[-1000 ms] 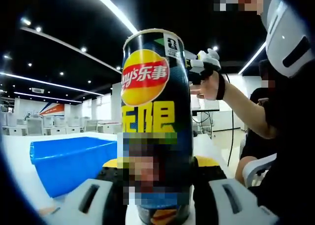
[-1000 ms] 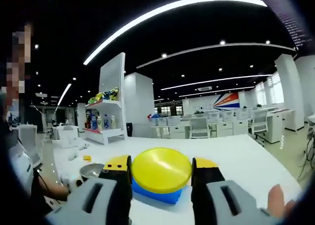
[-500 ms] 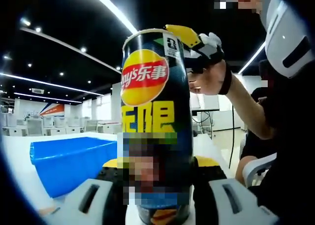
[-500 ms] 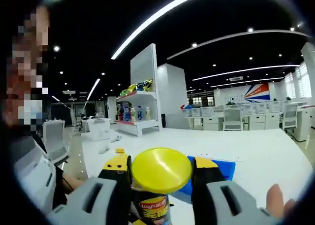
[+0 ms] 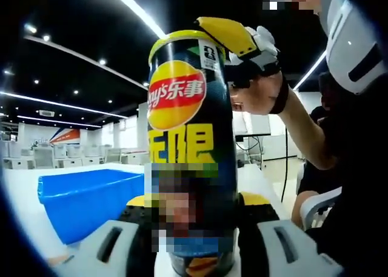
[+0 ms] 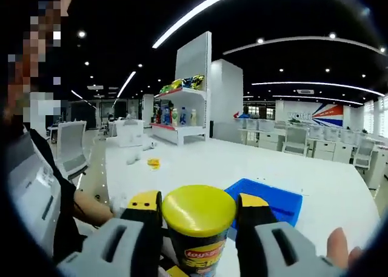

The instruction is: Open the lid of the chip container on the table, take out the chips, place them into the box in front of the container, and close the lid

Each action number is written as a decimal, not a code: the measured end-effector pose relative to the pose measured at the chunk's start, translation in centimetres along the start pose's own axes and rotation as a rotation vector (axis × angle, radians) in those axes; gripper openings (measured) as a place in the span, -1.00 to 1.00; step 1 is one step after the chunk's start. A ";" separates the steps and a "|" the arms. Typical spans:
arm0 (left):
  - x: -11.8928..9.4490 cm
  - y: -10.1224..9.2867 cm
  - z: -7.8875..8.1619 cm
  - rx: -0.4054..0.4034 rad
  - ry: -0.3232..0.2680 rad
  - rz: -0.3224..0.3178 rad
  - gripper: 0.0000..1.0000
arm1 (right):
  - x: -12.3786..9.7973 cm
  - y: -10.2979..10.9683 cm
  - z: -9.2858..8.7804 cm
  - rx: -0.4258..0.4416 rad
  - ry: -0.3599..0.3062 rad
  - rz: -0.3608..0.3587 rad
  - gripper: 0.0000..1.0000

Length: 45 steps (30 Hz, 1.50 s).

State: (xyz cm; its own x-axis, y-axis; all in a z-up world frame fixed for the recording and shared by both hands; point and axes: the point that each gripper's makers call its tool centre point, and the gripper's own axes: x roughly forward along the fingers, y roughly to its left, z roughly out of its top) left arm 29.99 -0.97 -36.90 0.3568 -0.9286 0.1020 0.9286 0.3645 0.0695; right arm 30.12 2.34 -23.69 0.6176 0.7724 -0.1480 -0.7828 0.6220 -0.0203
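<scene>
left hand-held gripper (image 5: pixel 195 213) clamps the upright chip container (image 5: pixel 191 143) low on its body, on the white desk (image 6: pixel 242 168). right hand-held gripper (image 6: pixel 198 210) grips the yellow lid (image 6: pixel 199 209) on its top; blue box (image 5: pixel 85 198) just beside.

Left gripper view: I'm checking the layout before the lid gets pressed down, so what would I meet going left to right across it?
Blue box → chip container with its yellow lid → right gripper at the lid's edge → the hand holding it → person's torso.
</scene>
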 end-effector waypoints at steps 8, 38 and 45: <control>-0.2 0.2 -0.1 0.005 0.001 0.002 0.02 | 0.1 0.3 -0.8 -0.131 0.014 0.047 -0.06; 0.5 -1.0 0.0 0.004 0.003 0.001 0.02 | 1.7 1.0 1.5 -0.009 -0.087 0.119 -0.99; 0.5 -1.0 0.0 0.002 0.003 0.000 0.02 | 2.0 1.2 1.0 0.015 -0.105 0.119 -0.99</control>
State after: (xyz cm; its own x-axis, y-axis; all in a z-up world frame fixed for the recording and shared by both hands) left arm 29.20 -1.78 -36.92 0.3575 -0.9287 0.0986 0.9283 0.3649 0.0717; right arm 30.52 4.78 -22.98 0.5259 0.8494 -0.0444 -0.8501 0.5266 0.0060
